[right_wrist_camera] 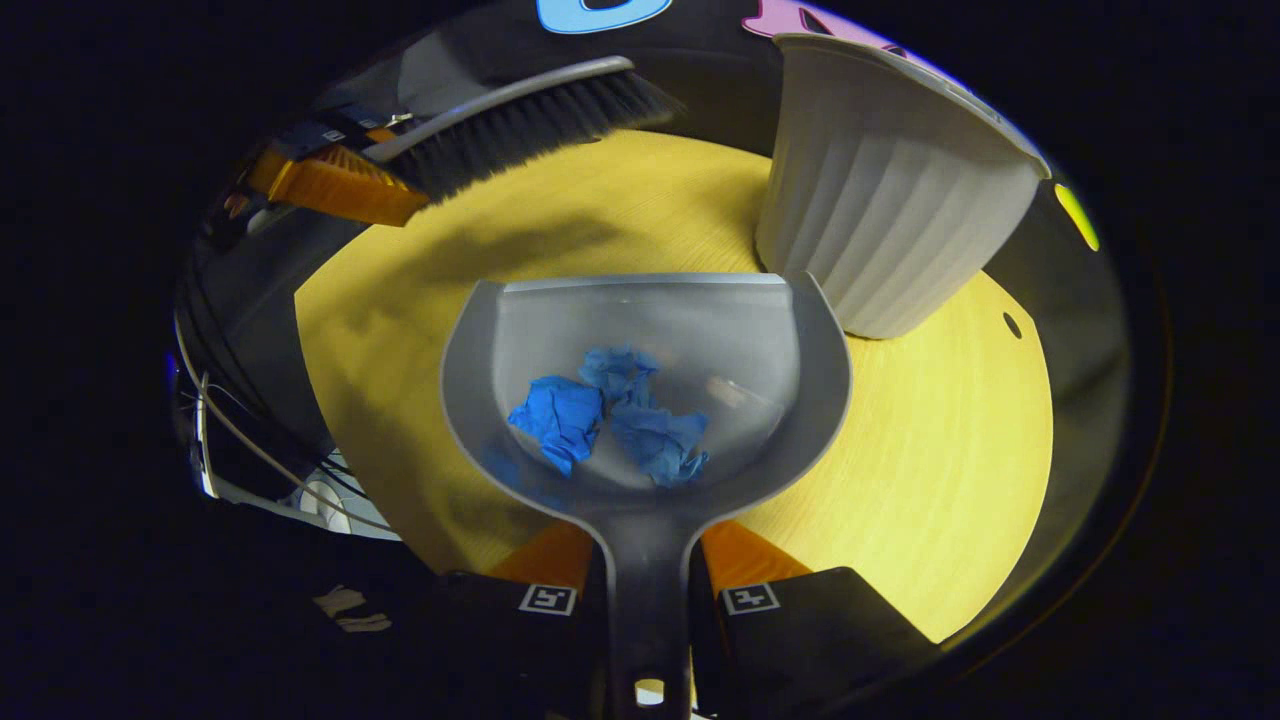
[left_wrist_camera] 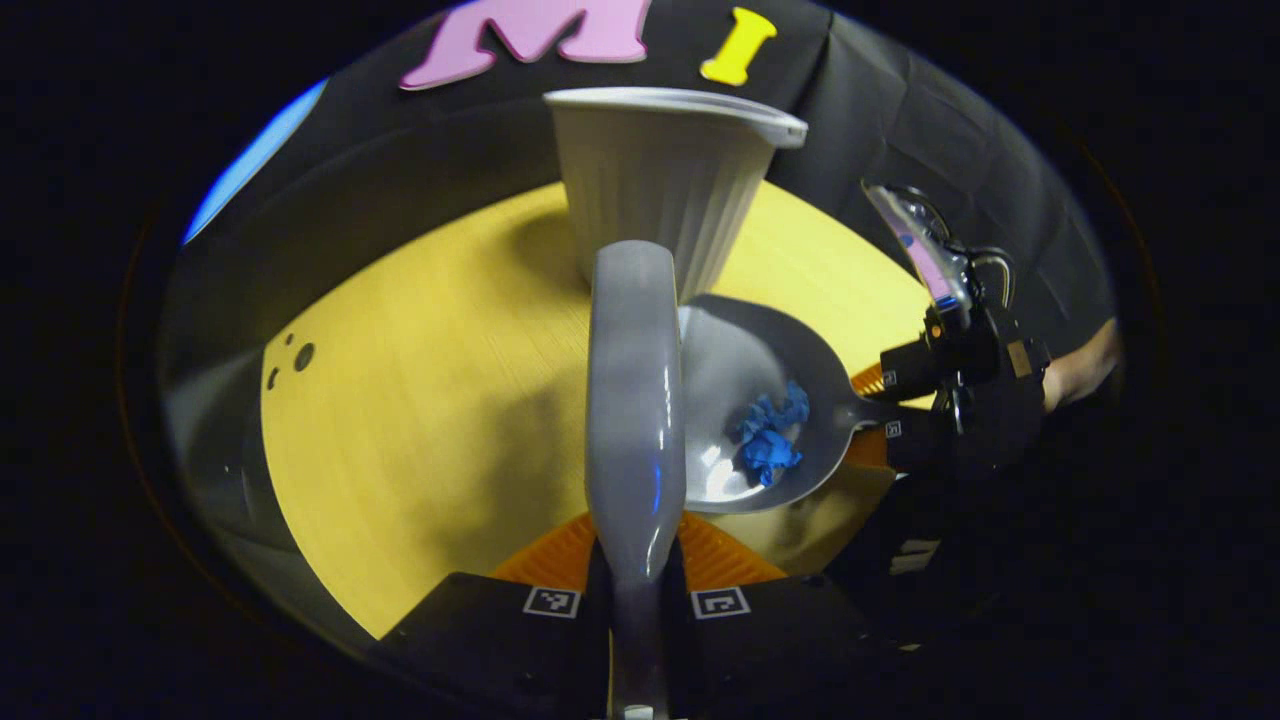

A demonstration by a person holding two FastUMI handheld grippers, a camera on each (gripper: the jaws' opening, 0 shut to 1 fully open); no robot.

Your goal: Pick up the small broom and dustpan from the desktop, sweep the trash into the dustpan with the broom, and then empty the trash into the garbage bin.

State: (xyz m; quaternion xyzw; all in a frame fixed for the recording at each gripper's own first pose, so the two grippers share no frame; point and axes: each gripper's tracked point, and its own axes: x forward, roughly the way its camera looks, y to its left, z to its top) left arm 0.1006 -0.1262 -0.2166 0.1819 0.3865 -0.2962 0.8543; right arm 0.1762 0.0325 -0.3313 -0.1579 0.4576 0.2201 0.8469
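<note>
In the left gripper view, my left gripper (left_wrist_camera: 637, 590) is shut on the grey broom (left_wrist_camera: 633, 400), whose back runs straight ahead. Beyond it lies the grey dustpan (left_wrist_camera: 740, 350) with crumpled blue paper (left_wrist_camera: 770, 438) in it, held by the right gripper (left_wrist_camera: 885, 405) from the right. In the right gripper view, my right gripper (right_wrist_camera: 648, 590) is shut on the dustpan's handle (right_wrist_camera: 645, 590). The dustpan (right_wrist_camera: 800, 330) sits level over the yellow desktop (right_wrist_camera: 940, 450), with several blue paper balls (right_wrist_camera: 610, 410) in its bowl. The broom's black bristles (right_wrist_camera: 530, 125) and the left gripper (right_wrist_camera: 330, 180) hang at the upper left. The white ribbed garbage bin (right_wrist_camera: 890, 210) stands just beyond the pan, to the right.
The bin (left_wrist_camera: 660, 180) stands at the desktop's far edge, right behind the broom's tip. A round yellow desktop (left_wrist_camera: 420, 400) has small holes near its left rim. A hand (left_wrist_camera: 1085, 365) holds the right gripper. Cables (right_wrist_camera: 250, 440) hang off the desk's left side.
</note>
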